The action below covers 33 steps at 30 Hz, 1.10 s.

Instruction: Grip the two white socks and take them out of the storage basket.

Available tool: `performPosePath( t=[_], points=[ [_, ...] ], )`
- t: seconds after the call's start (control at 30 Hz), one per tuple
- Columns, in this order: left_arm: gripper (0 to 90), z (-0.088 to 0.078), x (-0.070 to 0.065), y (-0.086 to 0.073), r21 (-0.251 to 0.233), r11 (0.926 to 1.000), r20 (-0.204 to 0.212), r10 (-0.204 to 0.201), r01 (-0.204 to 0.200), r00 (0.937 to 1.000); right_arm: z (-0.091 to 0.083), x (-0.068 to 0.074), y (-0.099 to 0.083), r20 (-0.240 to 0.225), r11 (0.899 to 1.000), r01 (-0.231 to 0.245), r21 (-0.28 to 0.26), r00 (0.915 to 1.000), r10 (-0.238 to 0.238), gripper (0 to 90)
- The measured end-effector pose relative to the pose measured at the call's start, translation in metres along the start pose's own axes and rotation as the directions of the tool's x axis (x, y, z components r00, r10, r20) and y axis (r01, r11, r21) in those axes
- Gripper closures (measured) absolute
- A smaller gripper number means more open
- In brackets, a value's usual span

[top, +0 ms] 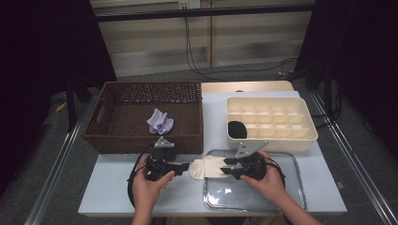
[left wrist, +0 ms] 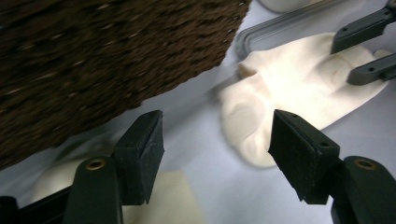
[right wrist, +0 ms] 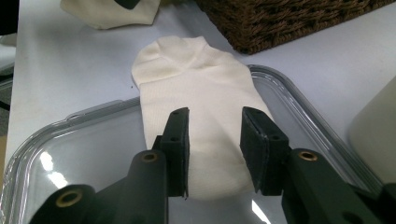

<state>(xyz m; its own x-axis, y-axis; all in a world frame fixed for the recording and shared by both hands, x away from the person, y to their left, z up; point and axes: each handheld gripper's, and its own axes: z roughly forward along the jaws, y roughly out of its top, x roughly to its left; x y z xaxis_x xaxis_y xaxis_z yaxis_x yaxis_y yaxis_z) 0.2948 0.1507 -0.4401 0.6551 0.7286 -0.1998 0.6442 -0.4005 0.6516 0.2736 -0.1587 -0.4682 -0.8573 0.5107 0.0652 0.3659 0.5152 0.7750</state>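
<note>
A cream sock (top: 206,168) lies flat between my two grippers, its toe end on the left rim of the clear tray (top: 253,197). My left gripper (top: 185,166) stands open just left of the sock; in the left gripper view the sock (left wrist: 280,102) lies ahead of the spread jaws (left wrist: 217,144), untouched. My right gripper (top: 226,167) is open over the sock's other end. In the right gripper view its pads (right wrist: 215,140) hover either side of the sock (right wrist: 205,107) with a gap between them. A second cream sock (left wrist: 173,196) lies under the left gripper.
A brown wicker basket (top: 141,143) stands at the back left with a lilac sock (top: 160,122) inside. A cream compartment box (top: 272,140) sits at the back right, a black item (top: 237,130) in one cell. The basket's front wall is close behind the left gripper.
</note>
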Motion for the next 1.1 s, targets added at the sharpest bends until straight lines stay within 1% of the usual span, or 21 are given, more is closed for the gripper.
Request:
performPosePath(
  t=[0.03,0.07,0.13,0.17,0.27,0.33,0.37,0.43,0.47,0.57,0.6,0.63,0.67,0.73,0.83,0.87,0.9,1.0,1.03,1.07,1.1],
  points=[
    [33.0,0.0,0.0,0.0,0.0,1.0,0.0,0.0,0.0,1.0,0.0,0.0,0.0,0.0,1.0,0.0,0.0,1.0,0.0,62.4],
    [32.3,-0.002,0.001,-0.001,0.001,1.0,-0.013,-0.001,0.001,0.9999,0.0,-0.001,-0.001,-0.016,1.0,-0.014,-0.003,0.9998,0.014,61.2],
    [31.3,-0.007,0.003,-0.003,0.006,1.0,-0.04,0.005,-0.005,0.9992,0.0,-0.002,-0.002,-0.017,1.0,-0.021,-0.004,0.9996,0.021,61.0],
    [32.0,-0.011,0.005,-0.005,-0.007,0.9999,-0.064,0.01,-0.011,0.9979,0.0,-0.003,-0.002,-0.02,1.0,-0.021,-0.005,0.9996,0.021,60.9],
    [34.5,-0.014,0.007,-0.007,-0.016,0.9998,-0.078,-0.011,0.01,0.9969,0.0,-0.005,-0.002,-0.026,0.999,-0.038,-0.011,0.999,0.038,60.3],
    [34.8,-0.016,0.01,-0.01,-0.01,0.9998,-0.088,-0.017,0.016,0.996,0.0,-0.005,-0.002,-0.026,0.999,-0.04,-0.011,0.9989,0.04,60.0],
    [39.2,-0.015,0.014,-0.014,-0.001,0.9994,-0.095,-0.034,0.034,0.9949,0.0,-0.006,-0.002,-0.026,0.999,-0.038,-0.012,0.9989,0.038,59.9],
    [41.3,-0.013,0.017,-0.017,0.025,0.9994,-0.118,-0.021,0.024,0.9928,0.0,-0.005,-0.002,-0.03,0.999,-0.034,-0.012,0.999,0.034,59.6],
    [44.6,-0.013,0.017,-0.017,0.025,0.9994,-0.118,-0.021,0.024,0.9928,0.0,-0.005,-0.002,-0.03,0.999,-0.034,-0.012,0.999,0.034,59.6],
    [50.3,0.002,0.018,-0.024,0.091,0.9958,-0.093,0.002,0.006,0.9956,0.002,-0.003,-0.002,-0.033,0.999,-0.035,-0.01,0.9989,0.035,58.4],
    [51.1,0.006,0.016,-0.025,0.093,0.9956,-0.096,0.007,0.002,0.9954,0.003,-0.003,-0.003,-0.037,0.999,-0.036,-0.012,0.9987,0.035,58.0],
    [51.6,0.006,0.016,-0.025,0.093,0.9956,-0.096,0.007,0.002,0.9954,0.003,-0.003,-0.003,-0.037,0.999,-0.036,-0.012,0.9987,0.035,58.0],
    [52.7,0.007,0.014,-0.023,0.11,0.9937,-0.104,0.032,-0.021,0.9941,0.005,-0.002,-0.003,-0.041,0.999,-0.036,-0.008,0.9985,0.036,57.9],
    [58.2,0.007,0.013,-0.022,0.12,0.9924,-0.097,0.04,-0.028,0.9945,0.005,-0.002,-0.004,-0.042,0.999,-0.036,-0.009,0.9984,0.036,57.9],
    [69.9,0.007,0.013,-0.023,0.112,0.9936,-0.092,0.023,-0.012,0.9955,0.005,-0.002,-0.004,-0.041,0.999,-0.035,-0.008,0.9985,0.035,57.8],
    [69.9,0.006,0.013,-0.022,0.121,0.9926,-0.079,0.02,-0.011,0.9967,0.005,-0.002,-0.004,-0.041,0.999,-0.038,-0.006,0.9984,0.038,57.7],
    [76.1,0.007,0.012,-0.022,0.121,0.9926,-0.071,0.023,-0.014,0.9972,0.006,-0.002,-0.004,-0.04,0.999,-0.036,-0.007,0.9986,0.036,57.6],
    [80.2,0.007,0.01,-0.02,0.119,0.9925,-0.074,0.035,-0.026,0.9967,0.005,-0.002,-0.004,-0.036,0.999,-0.038,-0.007,0.9986,0.038,57.5],
    [80.6,0.008,0.009,-0.018,0.107,0.9934,-0.029,0.046,-0.043,0.9985,0.005,-0.002,-0.004,-0.037,0.999,-0.036,-0.01,0.9987,0.036,57.4],
    [80.4,0.008,0.009,-0.018,0.107,0.9934,-0.029,0.046,-0.043,0.9985,0.005,-0.001,-0.004,-0.037,0.999,-0.036,-0.01,0.9987,0.036,57.3],
    [76.8,0.01,0.006,-0.015,0.087,0.9952,-0.017,0.047,-0.045,0.9988,0.005,-0.001,-0.004,-0.036,0.999,-0.034,-0.01,0.9988,0.034,57.3]
  ],
)
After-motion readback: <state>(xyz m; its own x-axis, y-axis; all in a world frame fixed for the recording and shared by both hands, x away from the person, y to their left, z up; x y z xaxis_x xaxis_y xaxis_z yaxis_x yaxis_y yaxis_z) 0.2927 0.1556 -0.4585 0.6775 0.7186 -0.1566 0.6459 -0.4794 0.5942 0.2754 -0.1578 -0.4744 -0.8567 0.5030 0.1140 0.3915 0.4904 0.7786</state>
